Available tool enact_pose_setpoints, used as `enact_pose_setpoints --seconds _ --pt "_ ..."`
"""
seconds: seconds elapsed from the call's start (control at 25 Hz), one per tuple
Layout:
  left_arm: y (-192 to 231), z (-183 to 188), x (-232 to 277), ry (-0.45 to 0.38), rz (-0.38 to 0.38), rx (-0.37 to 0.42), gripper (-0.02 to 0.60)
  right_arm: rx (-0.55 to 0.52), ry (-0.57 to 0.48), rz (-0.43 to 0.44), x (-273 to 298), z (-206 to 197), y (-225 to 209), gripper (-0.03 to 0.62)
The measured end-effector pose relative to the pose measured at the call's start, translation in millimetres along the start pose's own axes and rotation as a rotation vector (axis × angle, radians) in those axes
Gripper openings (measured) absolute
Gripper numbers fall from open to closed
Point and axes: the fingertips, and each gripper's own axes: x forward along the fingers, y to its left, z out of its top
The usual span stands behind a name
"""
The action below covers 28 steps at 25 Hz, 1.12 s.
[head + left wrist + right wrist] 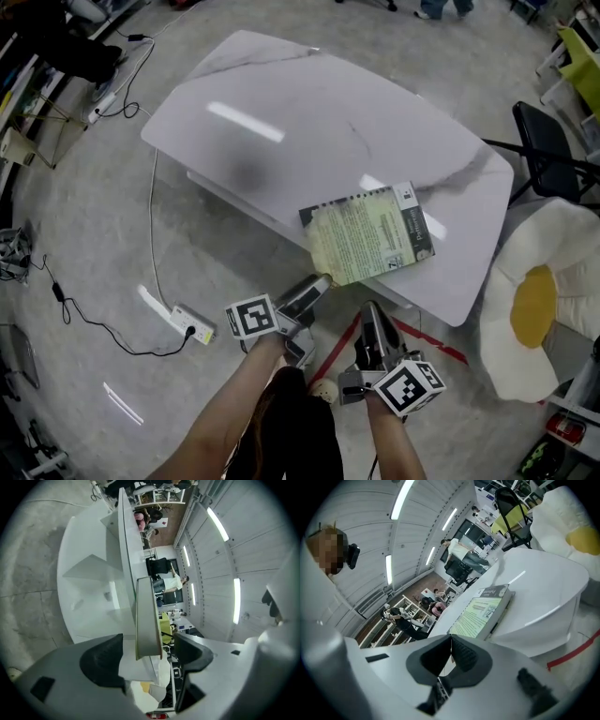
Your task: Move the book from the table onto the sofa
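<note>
Left gripper (317, 284) stood w/ jaws wide, the book's (367, 234) near corner between them, not pinched. Book lay on the table's (281, 112) near edge, corner overhanging — prob. light, fairly stiff, cover maybe slick; best taken deep at that corner. Right gripper (372, 317) — jaws shut, empty.

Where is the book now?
Head view: the book lies on the white table at its near right edge, a corner inside the open left claw, left of the egg-shaped cushion.
</note>
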Motion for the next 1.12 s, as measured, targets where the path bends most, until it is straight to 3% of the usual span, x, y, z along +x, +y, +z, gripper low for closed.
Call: enact_pose_setpoints --seconds 0.12,0.32,0.48,0.88,1.12 --pt "2.2 -5.7 12.9 0.051 -0.017 0.009 0.330 -0.013 -0.002 -0.003 1.6 -1.1 -1.3 0.011" --pt "7.8 -7.6 21.0 0.057 -0.020 -0.015 0.326 -0.007 0.009 -0.008 2.7 -4.9 -3.9 0.011" --pt "-0.3 -6.5 24.1 0.033 -0.081 -0.056 0.193 -0.010 0.013 -0.013 4.2 -5.1 -5.9 0.011" --pt "-16.6 -8.4 18.1 0.005 -0.136 -0.176 0.175 0.002 -0.004 -0.029 5.0 3.2 -0.9 0.011" --pt "-27.3 -9.6 8.4 0.004 -0.121 -0.163 0.173 -0.001 -0.020 -0.020 0.8 9.9 10.1 0.011"
